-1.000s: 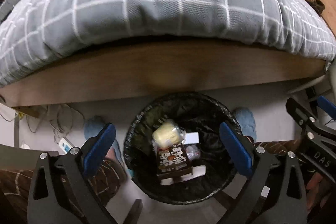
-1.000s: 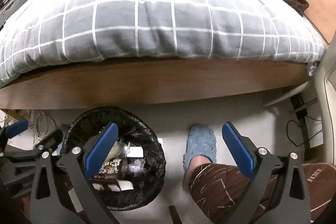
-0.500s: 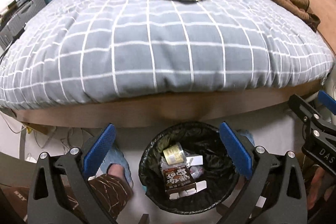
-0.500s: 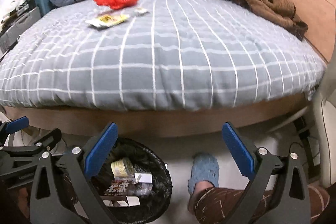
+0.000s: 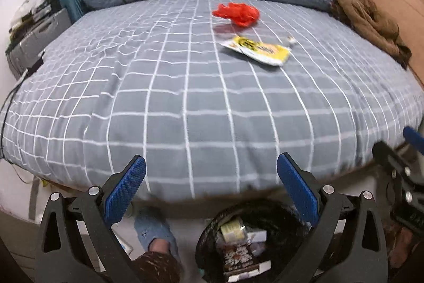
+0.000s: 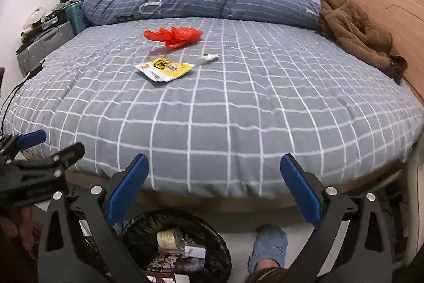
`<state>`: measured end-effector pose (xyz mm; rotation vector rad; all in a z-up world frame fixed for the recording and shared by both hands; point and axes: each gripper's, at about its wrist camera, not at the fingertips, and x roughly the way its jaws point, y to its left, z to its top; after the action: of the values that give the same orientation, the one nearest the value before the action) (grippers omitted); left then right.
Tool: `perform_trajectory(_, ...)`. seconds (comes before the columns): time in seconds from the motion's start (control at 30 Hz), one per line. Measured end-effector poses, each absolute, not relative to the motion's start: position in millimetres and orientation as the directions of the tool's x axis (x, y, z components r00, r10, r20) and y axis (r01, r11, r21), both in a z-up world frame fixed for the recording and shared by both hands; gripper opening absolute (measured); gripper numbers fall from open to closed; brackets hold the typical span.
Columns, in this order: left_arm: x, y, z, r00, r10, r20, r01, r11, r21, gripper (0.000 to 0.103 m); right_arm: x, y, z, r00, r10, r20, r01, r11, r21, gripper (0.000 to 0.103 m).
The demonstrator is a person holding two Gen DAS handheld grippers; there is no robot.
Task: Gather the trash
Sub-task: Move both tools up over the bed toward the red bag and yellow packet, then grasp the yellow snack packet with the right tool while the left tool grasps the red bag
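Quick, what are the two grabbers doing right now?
Left gripper: open, holding nothing.
Right gripper: open, holding nothing.

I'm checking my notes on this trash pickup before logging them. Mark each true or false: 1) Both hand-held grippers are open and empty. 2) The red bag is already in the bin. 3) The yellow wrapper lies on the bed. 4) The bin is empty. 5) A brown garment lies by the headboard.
1) True: the left hand-held gripper and right hand-held gripper hold nothing, jaws spread.
2) False: the red bag lies on the grey checked bed.
3) True: the yellow wrapper lies just in front of the red bag.
4) False: the bin already holds packaging.
5) True: the brown garment lies there.
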<state>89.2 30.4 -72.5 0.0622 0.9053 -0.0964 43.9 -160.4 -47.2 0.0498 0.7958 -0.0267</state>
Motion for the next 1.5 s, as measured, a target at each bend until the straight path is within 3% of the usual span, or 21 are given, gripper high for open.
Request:
perform_trajectory(0.73, 191, 63, -68, 0.644, 0.001, -0.765, 0.042, 0.998, 0.037, 0.097, 196, -128, -52, 0.665, 0.083, -0.742, -0.043, 0.996, 0.073, 0.090)
perform_trajectory(1.07, 238, 83, -77, 0.634, 0.029, -0.773, 0.005, 0.999, 0.042, 0.097, 260, -83, -76, 0.570, 0.136, -0.810, -0.167, 0.985, 0.048, 0.088)
perform_trajectory(1.23, 248, 84, -79, 0.640, 0.034, -0.767, 0.010, 0.999, 0.053, 0.097, 279, -76, -93, 0.520, 0.120, -0.846, -0.166, 0.985, 0.038, 0.070)
perform_trajectory(1.3, 250, 86, -79, 0.641, 0.034, -0.767, 0.011, 0.998, 0.054, 0.097, 284, -79, -95, 0.521, 0.112, -0.846, -0.152, 0.988, 0.037, 0.058)
perform_trajectory(1.4, 252, 87, -80, 0.641, 0.033, -0.767, 0.013, 0.998, 0.054, 0.097, 288, -86, -96, 0.511, 0.140, -0.848, -0.143, 0.987, 0.077, 0.030)
perform_trajectory(1.47, 253, 87, -80, 0.638, 0.033, -0.769, 0.015, 0.998, 0.055, 0.097, 288, -89, -96, 0.510, 0.155, -0.846, -0.140, 0.986, 0.096, 0.003)
perform_trajectory(1.5, 253, 87, -79, 0.639, 0.031, -0.769, 0.016, 0.998, 0.054, 0.097, 287, -91, -95, 0.513, 0.160, -0.844, -0.138, 0.985, 0.103, 0.002)
